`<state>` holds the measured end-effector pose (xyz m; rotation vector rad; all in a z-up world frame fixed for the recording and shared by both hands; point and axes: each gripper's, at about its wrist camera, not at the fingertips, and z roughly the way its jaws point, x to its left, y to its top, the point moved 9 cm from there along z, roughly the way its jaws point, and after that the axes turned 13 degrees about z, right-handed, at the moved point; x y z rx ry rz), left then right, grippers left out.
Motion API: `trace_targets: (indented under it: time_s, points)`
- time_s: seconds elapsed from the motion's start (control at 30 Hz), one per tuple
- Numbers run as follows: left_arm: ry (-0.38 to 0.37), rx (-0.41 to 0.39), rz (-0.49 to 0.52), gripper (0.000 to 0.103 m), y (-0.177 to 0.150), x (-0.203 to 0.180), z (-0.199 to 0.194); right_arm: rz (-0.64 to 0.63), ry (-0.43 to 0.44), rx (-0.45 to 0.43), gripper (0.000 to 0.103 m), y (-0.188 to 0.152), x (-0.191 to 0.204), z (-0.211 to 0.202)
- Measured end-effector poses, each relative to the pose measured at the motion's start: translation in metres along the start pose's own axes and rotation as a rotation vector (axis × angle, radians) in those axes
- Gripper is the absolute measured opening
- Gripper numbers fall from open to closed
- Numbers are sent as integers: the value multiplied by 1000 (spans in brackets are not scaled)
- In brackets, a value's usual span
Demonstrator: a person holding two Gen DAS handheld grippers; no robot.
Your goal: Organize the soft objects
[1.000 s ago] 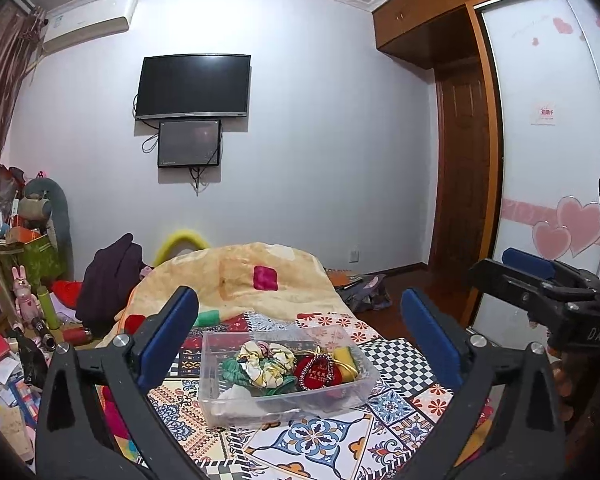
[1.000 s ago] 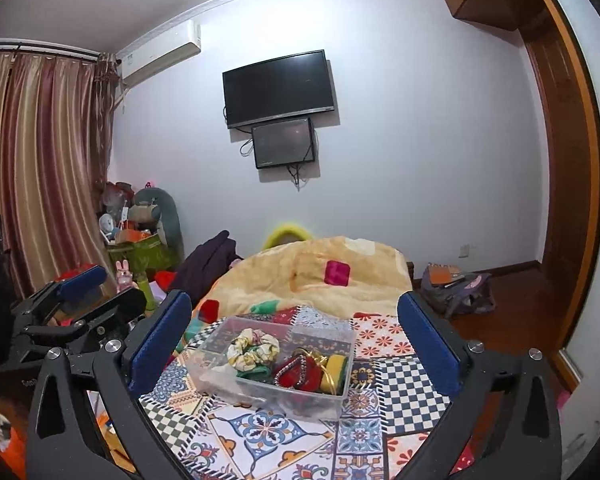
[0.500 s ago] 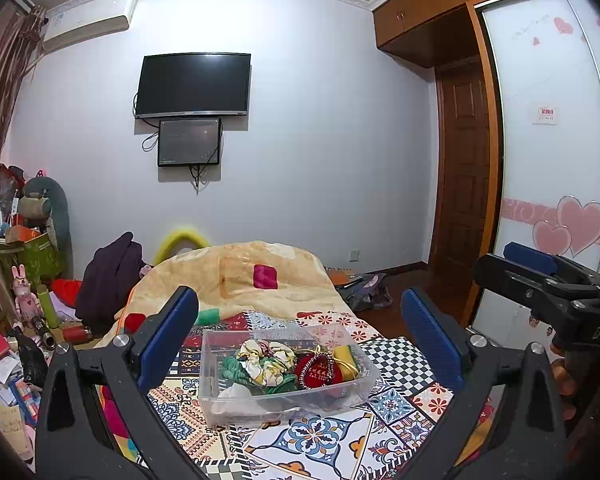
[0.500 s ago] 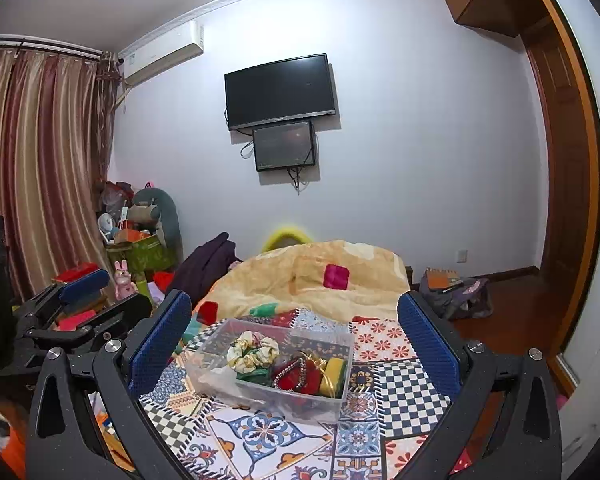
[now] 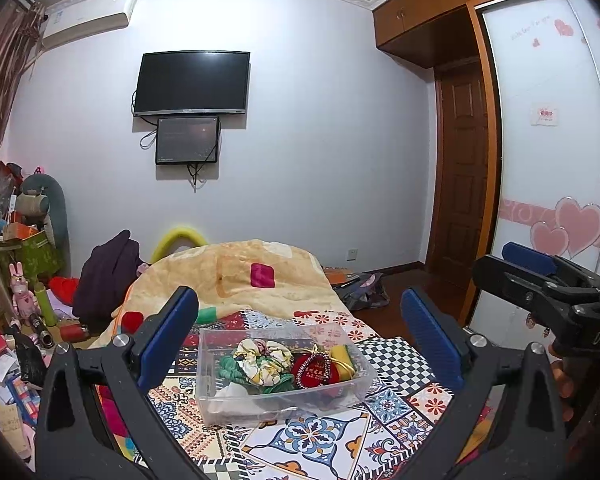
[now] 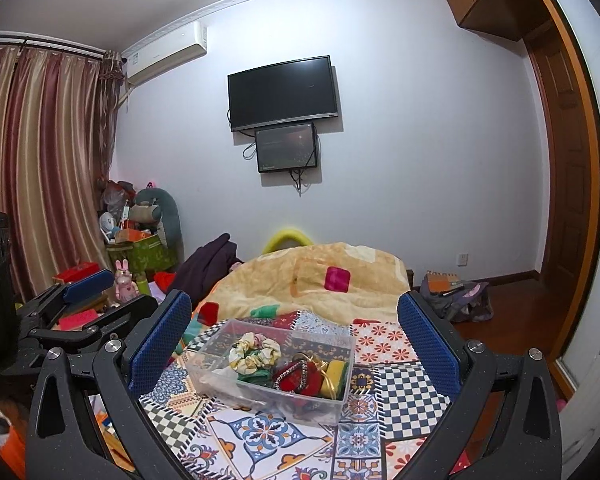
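Left wrist view: left tool (image 5: 298, 312) hangs released, blue pads spread wide, nothing between them, well back from the clear bin (image 5: 220, 360).
Right wrist view: right tool (image 6: 294, 316) likewise spread and empty, apart from the bin.
Where the soft things sit: inside the bin, on the patterned quilt (image 5: 320, 436) of the bed.
Contents: cream-and-green scrunchie (image 5: 256, 360) at the bin's middle, red heart pouch (image 5: 312, 368) to its right, yellow sponge-like block (image 5: 344, 354) beyond that.
Textures: gathered fabric, beaded trim, thin glossy plastic walls.
Risk, bin: looks light; on soft bedding a nudge may tip or slide it.
Risk, grasp: tangled fabrics could lift together, or squash and slip from the pads.
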<state>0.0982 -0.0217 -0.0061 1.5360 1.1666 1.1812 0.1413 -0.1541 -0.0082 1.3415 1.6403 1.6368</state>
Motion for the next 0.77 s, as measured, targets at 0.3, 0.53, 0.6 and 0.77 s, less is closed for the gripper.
trace_targets:
  time_s: [0.3,0.53,0.6,0.77]
  points:
    - [-12,11,-5,103,-1,-2,1,-9,2,1,103,1,1,1]
    - [-13,16,-1,103,1,-5,1,-18,2,15,103,-1,1,5]
    - [-17,20,-1,103,2,-5,1,-14,3,18,103,-1,0,5]
    - [-33,27,-15,103,2,-4,1,-11,-3,20,103,0,-1,5]
